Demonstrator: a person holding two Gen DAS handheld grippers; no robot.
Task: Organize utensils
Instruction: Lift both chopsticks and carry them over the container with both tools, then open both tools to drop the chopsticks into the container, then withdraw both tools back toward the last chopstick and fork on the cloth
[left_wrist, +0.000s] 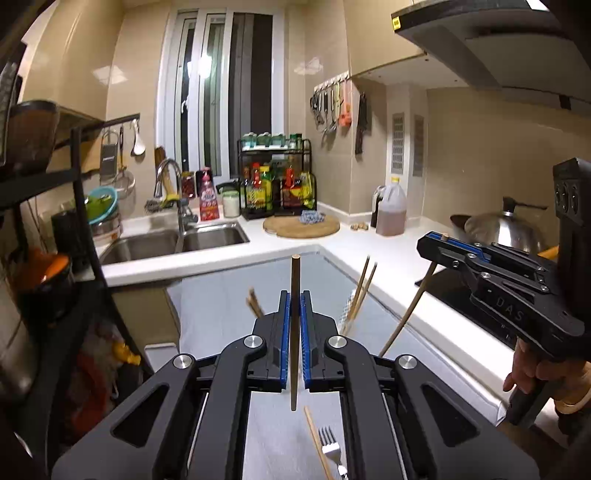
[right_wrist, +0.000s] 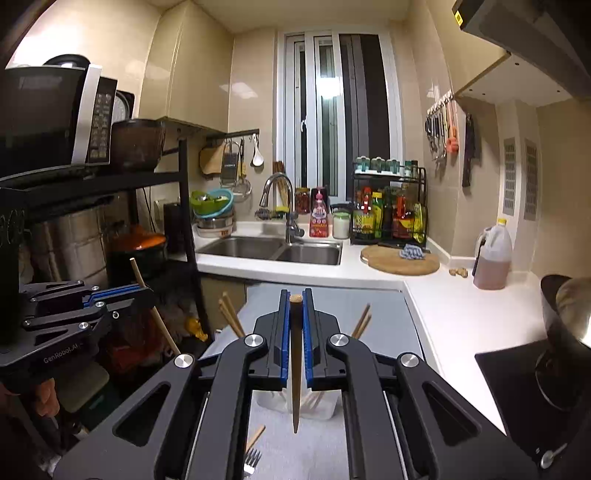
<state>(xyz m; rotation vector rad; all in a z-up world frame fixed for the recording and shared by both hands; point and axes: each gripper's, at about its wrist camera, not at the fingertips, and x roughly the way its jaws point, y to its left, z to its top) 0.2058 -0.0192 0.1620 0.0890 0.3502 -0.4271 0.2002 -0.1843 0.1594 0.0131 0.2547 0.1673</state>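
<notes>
Holding both tools above the grey surface (left_wrist: 229, 306), you keep clear of the clutter below. Your left tool (left_wrist: 294, 314) is clamped shut on one upright chopstick (left_wrist: 294, 280), your right tool (right_wrist: 295, 317) on another chopstick (right_wrist: 295, 369), perhaps bound for the clear holder (right_wrist: 325, 408). A fork (left_wrist: 330, 445) lies beneath.

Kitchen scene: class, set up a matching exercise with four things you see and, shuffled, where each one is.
Things:
1. chopstick
2. fork
3. round cutting board
4. oil jug

Places:
A. on the white counter, by the corner wall
B. lying on the grey surface below the tools
C. clamped upright in the left tool
D. in front of the condiment rack

Pairs: 1-C, 2-B, 3-D, 4-A
</notes>
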